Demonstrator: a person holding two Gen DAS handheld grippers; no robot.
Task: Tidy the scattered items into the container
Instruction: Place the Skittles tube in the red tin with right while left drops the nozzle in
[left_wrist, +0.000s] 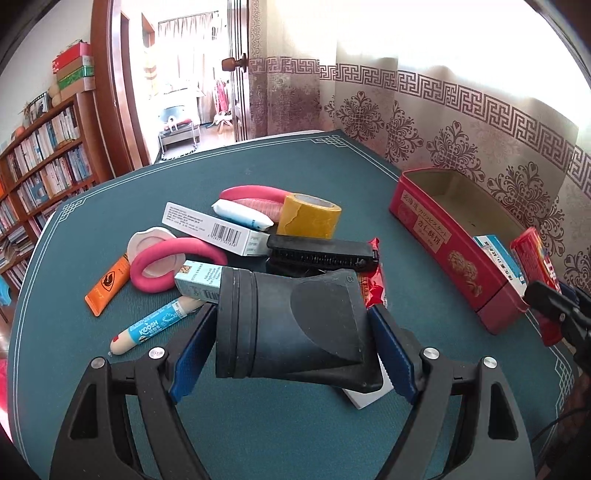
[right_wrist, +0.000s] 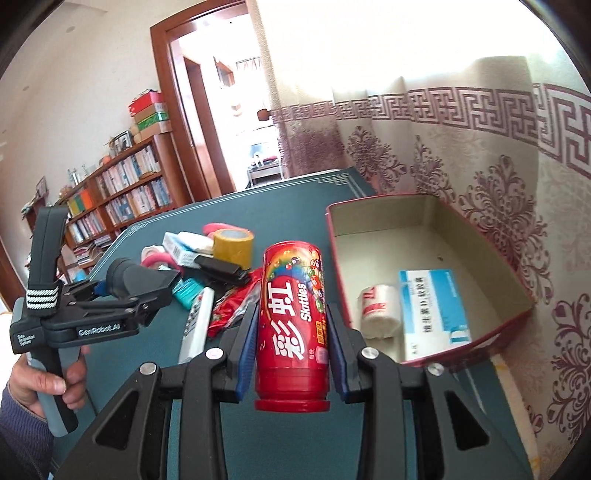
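Spanning the left edge of both views, a wooden bookshelf (left_wrist: 40, 166) full of books stands beside an open doorway. Below it lies a dark green table (left_wrist: 258, 170) with a pile of scattered items. From the left of that pile: an orange tube (left_wrist: 107, 284), a pink ring (left_wrist: 166, 266) lying over a small white lid, a slim tube printed KIDOSH (left_wrist: 151, 325), a white barcoded box (left_wrist: 218, 229), a roll of yellow tape (left_wrist: 308, 216) and a black comb-like bar (left_wrist: 321, 251). In the left wrist view, the left gripper (left_wrist: 291, 339) has its jaws spread wide, its blue pads pressed on either side of a black hair-dryer nozzle (left_wrist: 288, 325), raised over the pile. In the right wrist view, a hand (right_wrist: 44, 384) in a dark sleeve grasps that gripper's handle. Further right, the right gripper (right_wrist: 291, 347) is partly closed on a red Skittles canister (right_wrist: 291, 325), gripped upright between its pads above the table, just left of the container. The container, a red tin box (right_wrist: 373, 201) without a lid, sits at the table's right edge against a patterned curtain (right_wrist: 480, 155). Inside the tin lie a white roll (right_wrist: 380, 310) and a blue and white medicine box (right_wrist: 432, 310), side by side and touching.
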